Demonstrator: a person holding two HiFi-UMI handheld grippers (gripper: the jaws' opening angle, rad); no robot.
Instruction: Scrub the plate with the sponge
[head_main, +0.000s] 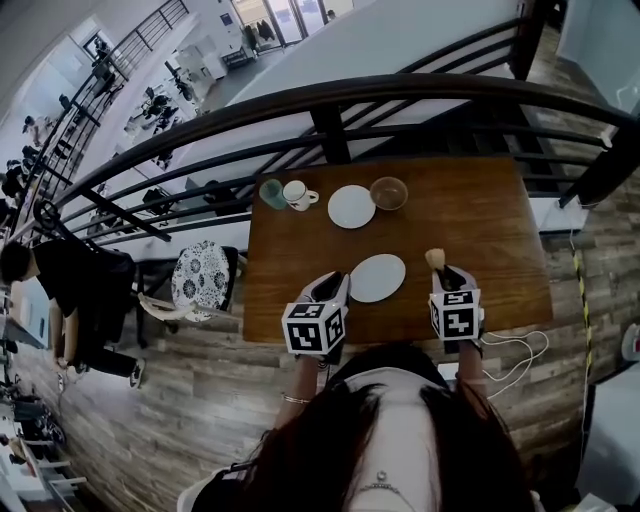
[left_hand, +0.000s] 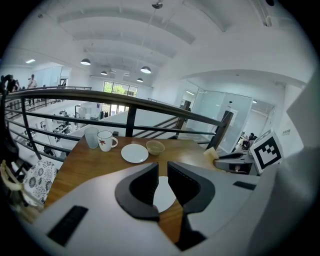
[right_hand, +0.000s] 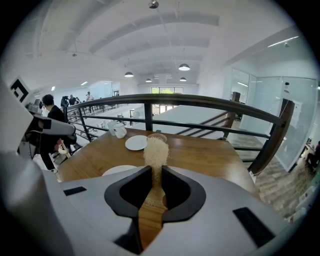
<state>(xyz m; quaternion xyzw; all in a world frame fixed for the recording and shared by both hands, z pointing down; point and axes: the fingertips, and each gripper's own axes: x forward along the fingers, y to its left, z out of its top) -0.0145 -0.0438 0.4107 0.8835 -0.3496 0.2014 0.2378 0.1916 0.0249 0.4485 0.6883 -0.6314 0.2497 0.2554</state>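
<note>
While the right gripper clamps the sponge, which protrudes past its jaw tips, the left gripper sits at the left rim of the plate. Its jaws stand narrowly apart, with the plate showing through the gap. The plate lies flat on the table, between both grippers.

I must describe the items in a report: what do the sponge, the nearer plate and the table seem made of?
The sponge: pale beige, coarse and fibrous, likely loofah or similar plant fibre. The nearer plate: plain white, smooth, probably glazed ceramic, though melamine would look alike. The table: brown with grain streaks and a soft sheen, wood or veneer.
</note>
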